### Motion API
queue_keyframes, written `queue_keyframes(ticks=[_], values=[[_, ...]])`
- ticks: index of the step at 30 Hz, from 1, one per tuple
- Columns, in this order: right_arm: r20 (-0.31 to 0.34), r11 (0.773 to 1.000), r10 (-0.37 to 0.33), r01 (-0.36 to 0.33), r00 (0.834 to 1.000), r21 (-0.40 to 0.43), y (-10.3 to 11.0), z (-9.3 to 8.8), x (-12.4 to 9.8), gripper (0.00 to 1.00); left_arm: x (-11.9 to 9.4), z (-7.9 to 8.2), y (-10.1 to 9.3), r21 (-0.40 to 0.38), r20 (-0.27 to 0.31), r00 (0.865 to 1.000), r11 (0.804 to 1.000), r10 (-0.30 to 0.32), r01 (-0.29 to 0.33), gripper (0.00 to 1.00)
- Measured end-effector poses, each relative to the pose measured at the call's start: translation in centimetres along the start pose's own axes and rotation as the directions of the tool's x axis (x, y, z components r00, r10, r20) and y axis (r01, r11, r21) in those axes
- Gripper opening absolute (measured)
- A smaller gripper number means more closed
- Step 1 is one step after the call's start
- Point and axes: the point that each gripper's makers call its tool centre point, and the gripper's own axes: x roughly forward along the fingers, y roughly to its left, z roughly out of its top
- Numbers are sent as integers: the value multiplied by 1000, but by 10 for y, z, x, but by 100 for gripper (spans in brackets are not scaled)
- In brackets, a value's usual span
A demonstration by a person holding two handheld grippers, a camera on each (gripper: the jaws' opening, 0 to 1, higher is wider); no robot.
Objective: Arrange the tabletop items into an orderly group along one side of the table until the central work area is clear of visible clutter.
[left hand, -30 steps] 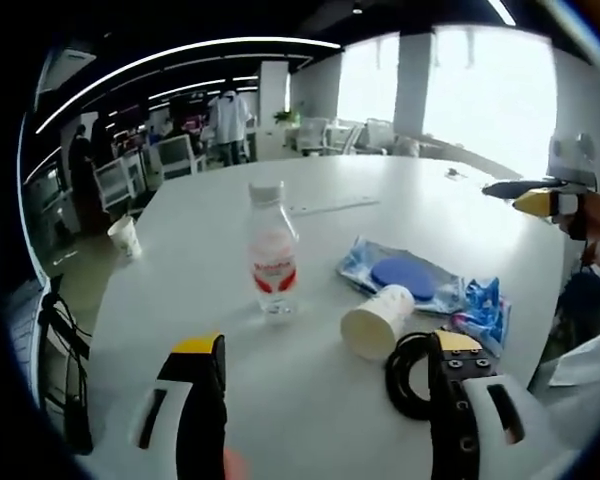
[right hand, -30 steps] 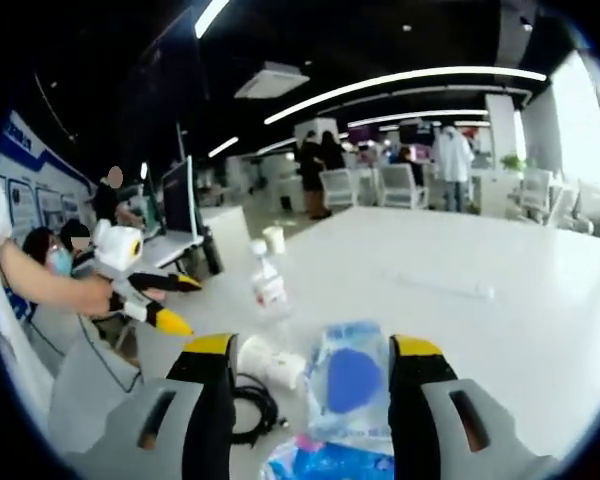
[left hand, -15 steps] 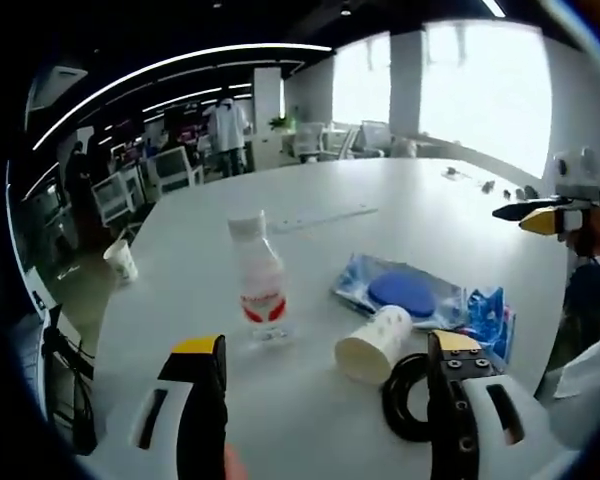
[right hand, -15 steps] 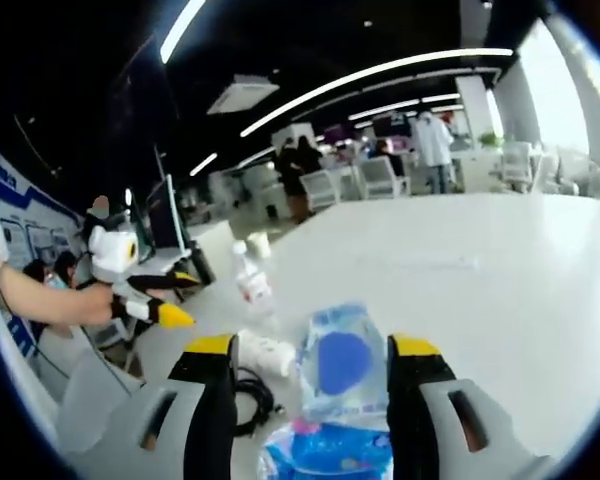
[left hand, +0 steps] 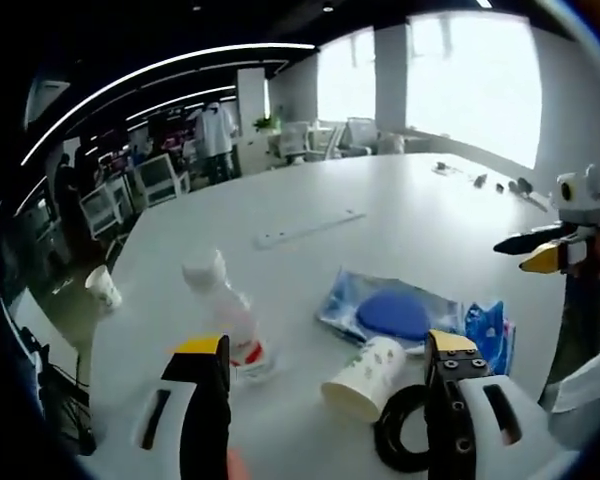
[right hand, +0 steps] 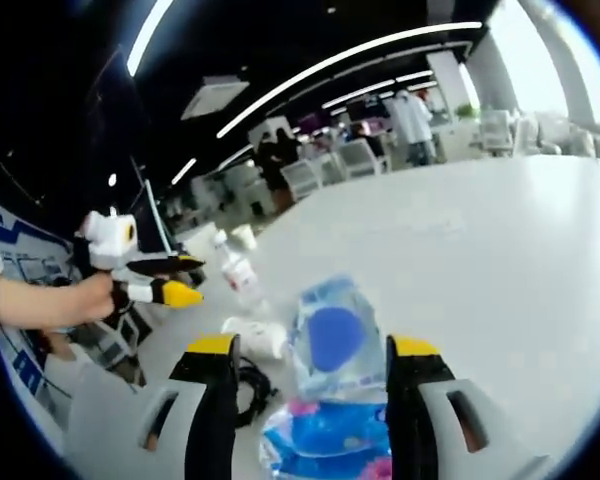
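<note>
- Left gripper view: the left gripper [left hand: 325, 350] hangs over the near edge of a smooth white table [left hand: 380, 225], its jaws set wide with nothing between them.
- A clear plastic water bottle [left hand: 228, 322] with a red label and a white cap stands just past the left jaw; it looks tilted in this view.
- To the right of the bottle a white paper cup [left hand: 365, 373] lies on its side, its open mouth turned to the camera.
- A black coiled cable [left hand: 402, 440] lies touching the cup, close to the right jaw.
- Behind the cup lies a flat clear packet with a round blue disc [left hand: 385, 311] inside, and beside it a crinkled blue wrapper [left hand: 488, 335].
- Another paper cup [left hand: 103, 289] stands upright, well apart, to the left of the bottle at the table edge.
- A long thin white strip [left hand: 308, 229] lies on the table far behind the bottle.
- The right gripper [left hand: 538, 252] shows at the right edge, with yellow tips spread apart.
- Right gripper view: the right gripper [right hand: 315, 350] hovers above the disc packet [right hand: 330, 341], jaws wide and empty.
- The blue wrapper [right hand: 325, 442] lies between the jaws, nearer to the camera than the packet.
- Left of the packet are the lying cup [right hand: 252, 337], the cable [right hand: 250, 385] and the bottle [right hand: 236, 273].
- The left gripper [right hand: 195, 279] is held in a hand [right hand: 80, 298] left of the bottle, its jaws parted.
</note>
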Motion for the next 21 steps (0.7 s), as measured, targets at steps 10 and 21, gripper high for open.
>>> queue_keyframes(ticks=[10,21], values=[[8,997,-30,30,1000,78,-10,-14,-10,56,29,-1,-17,18,-54,996,998,-66,67,75],[-18,992,-33,34,999,124,-3,-35,-6,56,59,2,-28,75,-108,986,988,-130,138,75]])
